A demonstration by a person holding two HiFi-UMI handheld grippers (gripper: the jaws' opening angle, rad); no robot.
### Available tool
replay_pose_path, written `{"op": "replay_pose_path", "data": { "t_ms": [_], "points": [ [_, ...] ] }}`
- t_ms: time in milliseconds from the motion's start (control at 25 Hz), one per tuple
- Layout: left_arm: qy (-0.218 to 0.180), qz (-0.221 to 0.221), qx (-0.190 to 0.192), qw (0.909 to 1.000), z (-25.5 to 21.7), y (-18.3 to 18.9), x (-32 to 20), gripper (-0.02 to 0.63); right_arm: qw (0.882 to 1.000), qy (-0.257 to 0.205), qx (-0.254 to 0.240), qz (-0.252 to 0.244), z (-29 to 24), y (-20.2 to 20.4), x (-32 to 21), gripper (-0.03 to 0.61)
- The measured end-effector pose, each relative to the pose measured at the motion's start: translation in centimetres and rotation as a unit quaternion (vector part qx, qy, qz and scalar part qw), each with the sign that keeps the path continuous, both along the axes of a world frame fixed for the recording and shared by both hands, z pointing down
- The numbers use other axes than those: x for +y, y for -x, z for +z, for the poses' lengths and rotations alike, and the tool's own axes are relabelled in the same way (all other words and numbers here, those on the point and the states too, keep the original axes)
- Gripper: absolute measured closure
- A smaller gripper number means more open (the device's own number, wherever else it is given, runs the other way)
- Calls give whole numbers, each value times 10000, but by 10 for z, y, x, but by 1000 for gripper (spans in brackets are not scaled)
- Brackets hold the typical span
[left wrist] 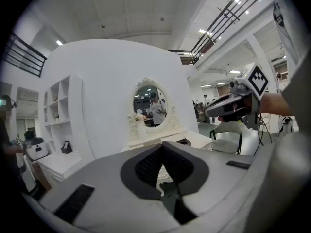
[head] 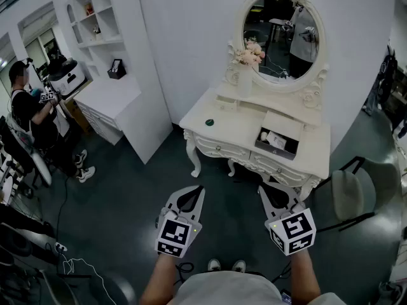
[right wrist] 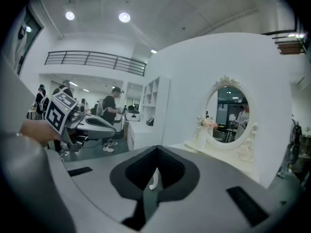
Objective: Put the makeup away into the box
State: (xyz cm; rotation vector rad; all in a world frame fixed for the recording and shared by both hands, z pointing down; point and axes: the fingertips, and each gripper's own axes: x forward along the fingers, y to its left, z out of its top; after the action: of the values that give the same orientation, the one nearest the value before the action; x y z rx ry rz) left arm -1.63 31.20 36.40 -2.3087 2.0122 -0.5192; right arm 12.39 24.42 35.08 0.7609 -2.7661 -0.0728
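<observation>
A white dressing table (head: 235,129) with an oval mirror (head: 280,37) stands ahead of me across the dark floor. On its right side sits a dark open box (head: 277,143) with pale items inside. A small dark green round item (head: 210,122) lies on the left of the tabletop. A vase of pink flowers (head: 248,59) stands by the mirror. My left gripper (head: 198,189) and right gripper (head: 263,187) are held side by side in the air, well short of the table, both shut and empty. The left gripper view shows its jaws (left wrist: 163,144) closed, the right gripper view likewise (right wrist: 156,148).
A pale cushioned chair (head: 348,192) stands right of the table. A white desk with shelves (head: 108,94) lines the left wall, with a person (head: 25,113) beside it. Cables (head: 76,265) lie on the floor at lower left.
</observation>
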Motion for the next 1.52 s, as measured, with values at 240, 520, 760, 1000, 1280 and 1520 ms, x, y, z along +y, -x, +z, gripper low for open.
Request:
{"op": "replay_pose_path", "data": {
  "t_ms": [240, 520, 760, 1000, 1280, 1520],
  "points": [
    [31, -9, 22, 10000, 5, 8, -1, 604, 10000, 35, 6, 16, 3, 8, -1, 578],
    [57, -13, 98, 9999, 12, 22, -5, 604, 9999, 74, -95, 110, 5, 20, -7, 578],
    [75, -16, 152, 9999, 17, 44, -3, 604, 9992, -11, -397, 96, -3, 42, -5, 577],
    [182, -10, 189, 9997, 26, 69, 0, 604, 9986, 119, -515, 80, -6, 65, 0, 577],
    [185, -37, 260, 9995, 31, 90, -16, 606, 9976, 320, -617, -3, 0, 83, -13, 578],
    [226, -71, 253, 9994, 38, 102, -53, 604, 9975, 323, -634, -36, 7, 97, -55, 578]
  ]
}}
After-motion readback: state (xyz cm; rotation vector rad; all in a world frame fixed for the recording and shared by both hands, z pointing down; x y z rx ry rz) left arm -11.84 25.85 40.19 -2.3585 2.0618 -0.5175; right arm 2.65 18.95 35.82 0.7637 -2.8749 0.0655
